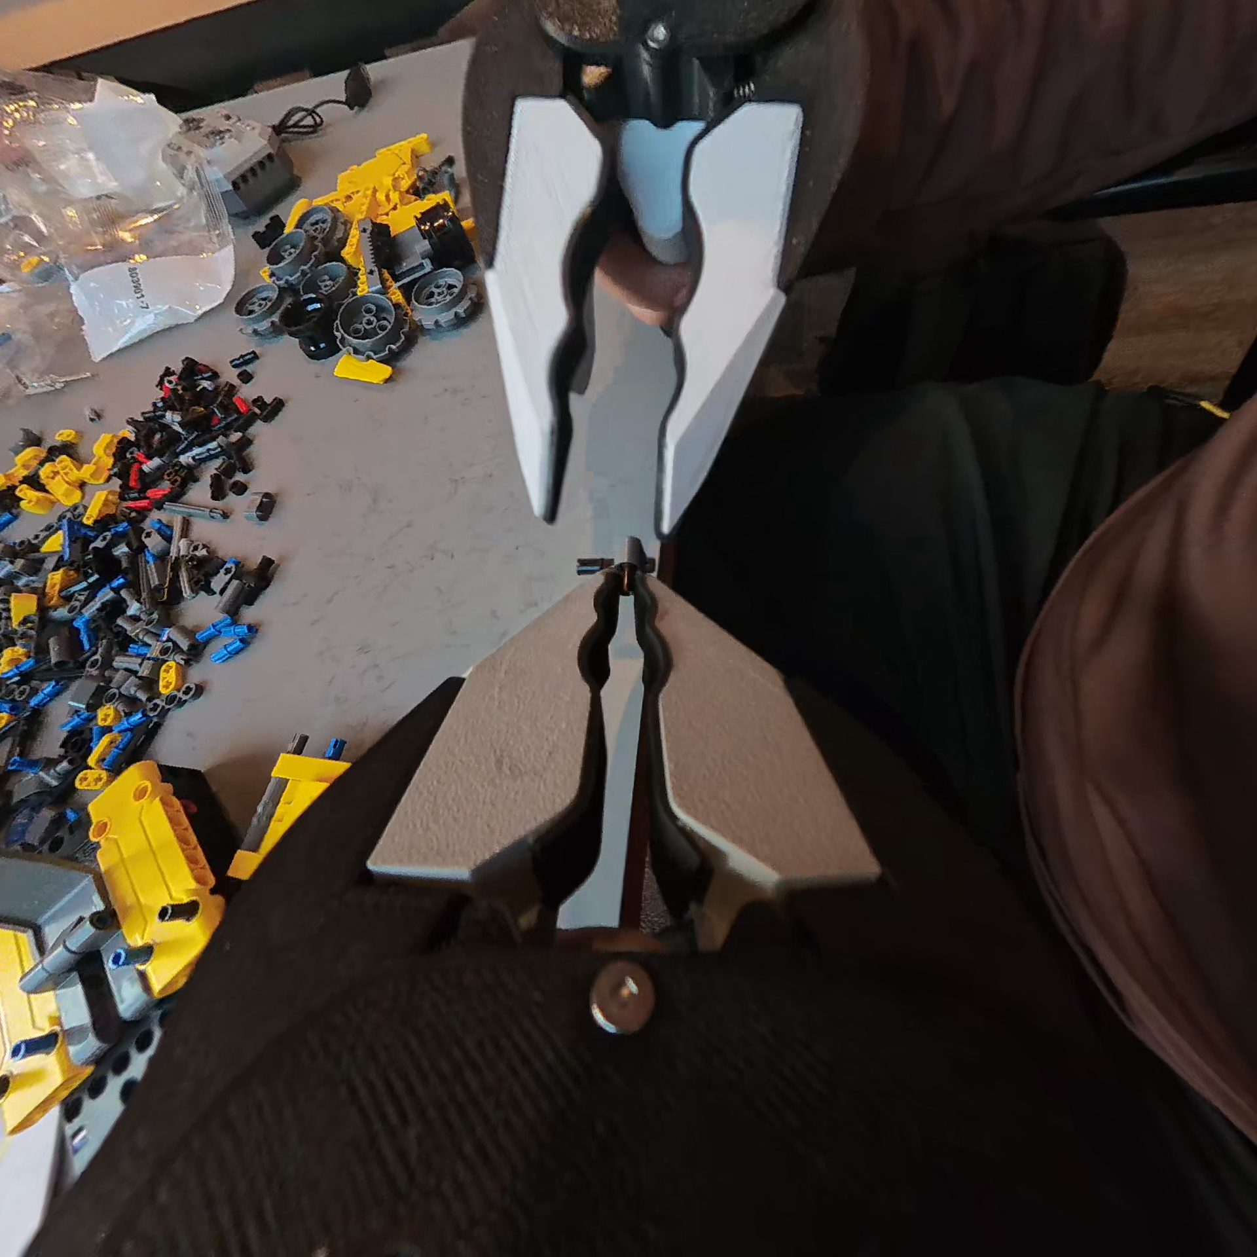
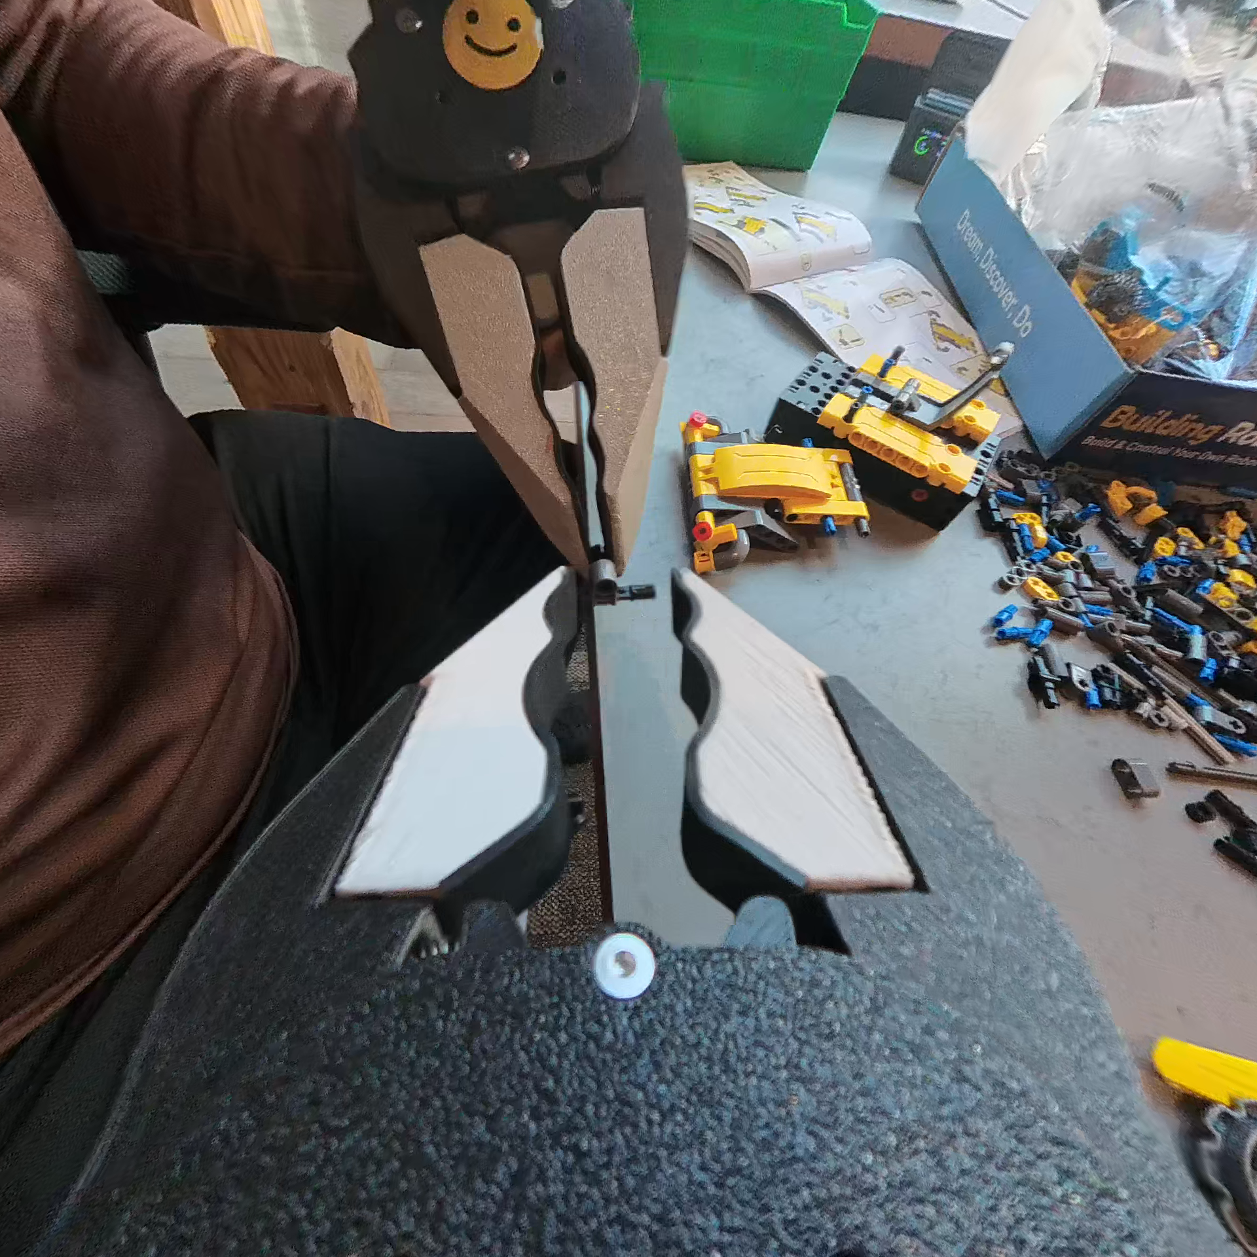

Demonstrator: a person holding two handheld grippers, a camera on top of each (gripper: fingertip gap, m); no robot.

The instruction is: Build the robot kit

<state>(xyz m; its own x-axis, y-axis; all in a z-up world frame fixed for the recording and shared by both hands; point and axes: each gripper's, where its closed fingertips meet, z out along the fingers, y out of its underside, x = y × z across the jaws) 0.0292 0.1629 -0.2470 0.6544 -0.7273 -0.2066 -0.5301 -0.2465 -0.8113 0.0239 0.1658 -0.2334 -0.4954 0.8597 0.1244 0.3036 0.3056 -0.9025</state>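
The left hand-held gripper (image 1: 624, 590) is clenched on a small dark connector piece (image 1: 629, 559) with a black pin sticking out sideways, held in the air just off the worktop's near edge (image 1: 653, 476). The right hand-held gripper (image 2: 622, 578) faces it tip to tip, its fingers spread and grasping nothing, close to the piece.

On the worktop two yellow sub-assemblies (image 2: 768, 500) lie finished near an open instruction booklet (image 2: 802, 265). A large heap of loose pins and connectors (image 2: 1143, 612) sits unsorted, so most of the building appears undone.
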